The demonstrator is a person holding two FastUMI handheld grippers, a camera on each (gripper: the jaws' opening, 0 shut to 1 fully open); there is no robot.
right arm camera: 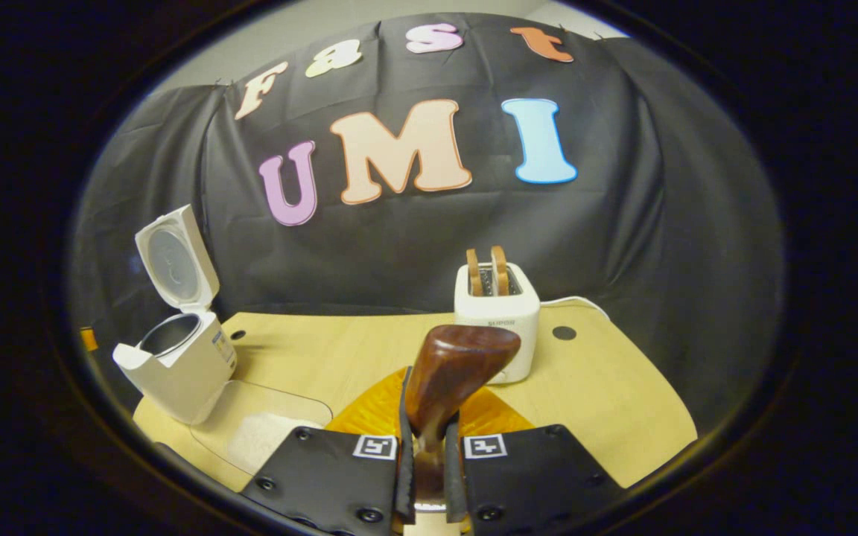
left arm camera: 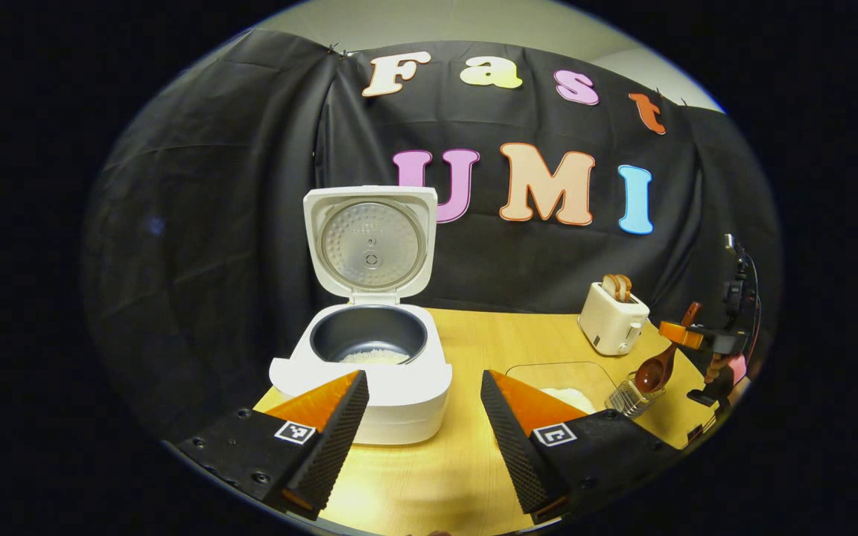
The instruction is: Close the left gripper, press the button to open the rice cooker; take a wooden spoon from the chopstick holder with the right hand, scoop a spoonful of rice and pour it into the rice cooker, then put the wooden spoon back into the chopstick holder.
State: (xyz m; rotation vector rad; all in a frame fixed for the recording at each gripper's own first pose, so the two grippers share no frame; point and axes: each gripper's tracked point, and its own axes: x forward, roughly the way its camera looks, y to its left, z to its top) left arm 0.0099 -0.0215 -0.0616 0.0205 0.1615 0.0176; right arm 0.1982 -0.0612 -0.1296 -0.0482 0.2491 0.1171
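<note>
Gripping the wooden spoon (right arm camera: 450, 376) by its handle, the right gripper (right arm camera: 429, 465) has both fingers pressed against the wood, one on each side. In the left gripper view the same spoon (left arm camera: 656, 370) hangs bowl-down over the chopstick holder (left arm camera: 628, 397), its bowl at the holder's mouth. Whether the bowl is inside the wire rack or just above it cannot be told.

The left gripper (left arm camera: 421, 424) is open, jaws spread wide, and hovers above the bench (left arm camera: 466, 454) in front of the rice cooker (left arm camera: 366, 365).

Handling, as a judgement:
- The spoon is rigid, light and polished. A glossy finish may slip or twist between the fingers, so a hold well down the handle, square across it, suits best.
- The holder is a light wire rack. It may tip or slide if the spoon drags on its rim.
- The rice cooker is bulky and stands steady. Its lid (left arm camera: 371, 242) stands upright, fully open, and white rice lies in the dark inner pot.
- A clear tray (left arm camera: 559, 380) with a heap of rice sits between the cooker and the holder.

Writing: the toaster (right arm camera: 496, 320) bears a small grey mark on its front, too small to read with confidence. Each gripper finger carries a square black-and-white marker.
</note>
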